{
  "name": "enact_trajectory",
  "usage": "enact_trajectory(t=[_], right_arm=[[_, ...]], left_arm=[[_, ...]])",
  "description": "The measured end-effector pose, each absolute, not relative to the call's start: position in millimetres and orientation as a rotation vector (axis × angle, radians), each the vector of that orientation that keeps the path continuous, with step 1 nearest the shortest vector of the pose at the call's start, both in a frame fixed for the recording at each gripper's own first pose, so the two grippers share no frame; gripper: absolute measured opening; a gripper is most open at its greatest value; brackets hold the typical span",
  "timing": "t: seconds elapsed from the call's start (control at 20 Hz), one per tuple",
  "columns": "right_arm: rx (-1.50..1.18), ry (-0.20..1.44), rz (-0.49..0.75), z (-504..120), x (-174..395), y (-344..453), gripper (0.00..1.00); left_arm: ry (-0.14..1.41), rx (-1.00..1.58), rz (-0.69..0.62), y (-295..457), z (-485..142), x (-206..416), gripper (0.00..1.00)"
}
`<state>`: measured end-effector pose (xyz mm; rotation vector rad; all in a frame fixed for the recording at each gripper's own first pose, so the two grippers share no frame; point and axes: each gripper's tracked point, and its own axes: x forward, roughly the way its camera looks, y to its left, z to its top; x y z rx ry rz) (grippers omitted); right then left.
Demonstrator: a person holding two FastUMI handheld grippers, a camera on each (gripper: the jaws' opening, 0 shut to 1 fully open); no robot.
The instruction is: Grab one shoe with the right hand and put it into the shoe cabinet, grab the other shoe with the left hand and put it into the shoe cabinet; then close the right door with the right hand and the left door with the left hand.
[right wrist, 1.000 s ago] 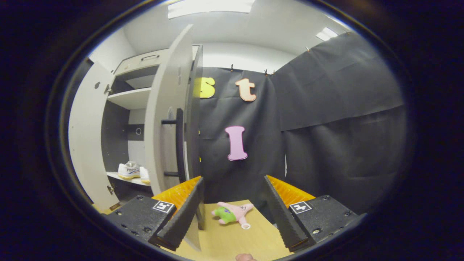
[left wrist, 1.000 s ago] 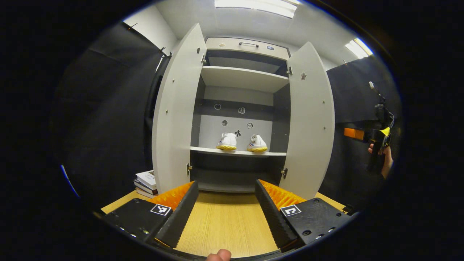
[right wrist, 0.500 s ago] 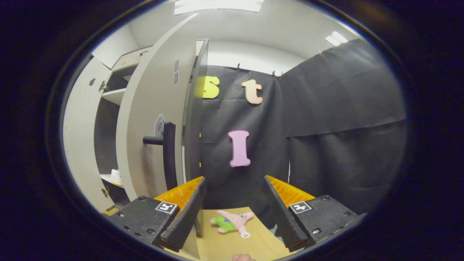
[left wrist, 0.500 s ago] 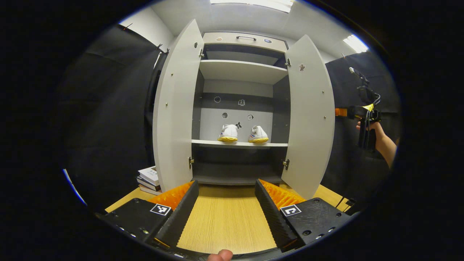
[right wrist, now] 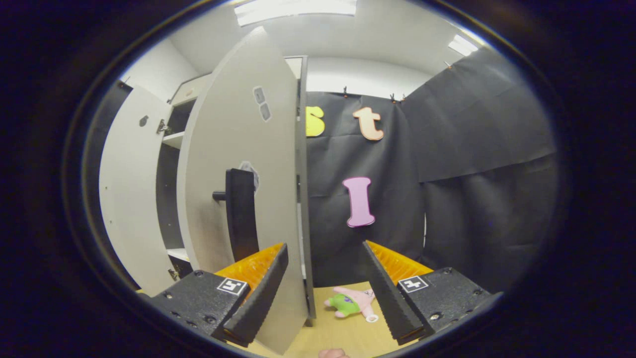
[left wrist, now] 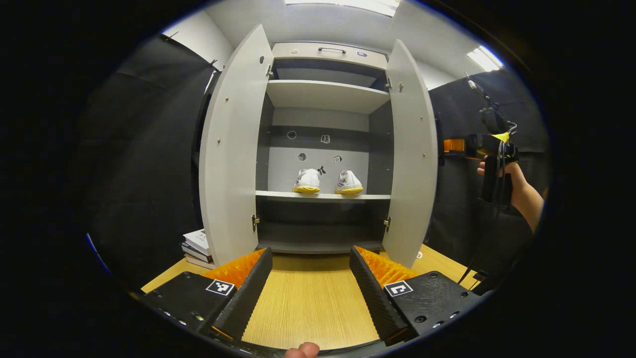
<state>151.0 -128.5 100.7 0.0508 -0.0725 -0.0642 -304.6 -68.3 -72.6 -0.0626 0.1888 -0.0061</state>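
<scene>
Two white shoes with yellow soles, the left shoe (left wrist: 306,180) and the right shoe (left wrist: 348,182), stand side by side on the cabinet's middle shelf (left wrist: 323,197). The left door (left wrist: 228,149) hangs wide open. The right door (left wrist: 410,154) is partly swung in; its outer face (right wrist: 248,199) with a dark bar handle (right wrist: 240,214) is close in the right gripper view. My left gripper (left wrist: 310,293) is open over the wooden table, well back from the cabinet. My right gripper (right wrist: 325,288) is open against the right door's outer side, the door's edge between its fingers; it appears held by a hand (left wrist: 512,179).
A stack of books (left wrist: 198,247) lies on the table by the left door's foot. A small pink and green plush toy (right wrist: 350,303) lies on the wooden table (left wrist: 308,303) behind the right door. Black cloth walls close in both sides.
The right door has swung inward toward shut, with my right gripper following its outer side. The left gripper has barely moved and stays open.
</scene>
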Motion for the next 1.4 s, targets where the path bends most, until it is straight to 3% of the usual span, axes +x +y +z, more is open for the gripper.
enact_trajectory(t=[0.5,1.0,1.4], right_arm=[[0.054,-0.068,0.038,94.4,181.3,-45.3,0.99],[-0.003,-0.038,0.103,13.3,41.0,-23.2,0.99],[0.002,0.066,0.130,-32.0,14.6,-12.2,0.99]], left_arm=[[0.213,-0.074,0.084,-30.7,-83.0,-313.6,0.94],[0.196,-0.007,0.377,118.8,-66.3,-327.0,0.94],[0.098,0.018,0.467,242.9,19.0,-222.8,0.94]])
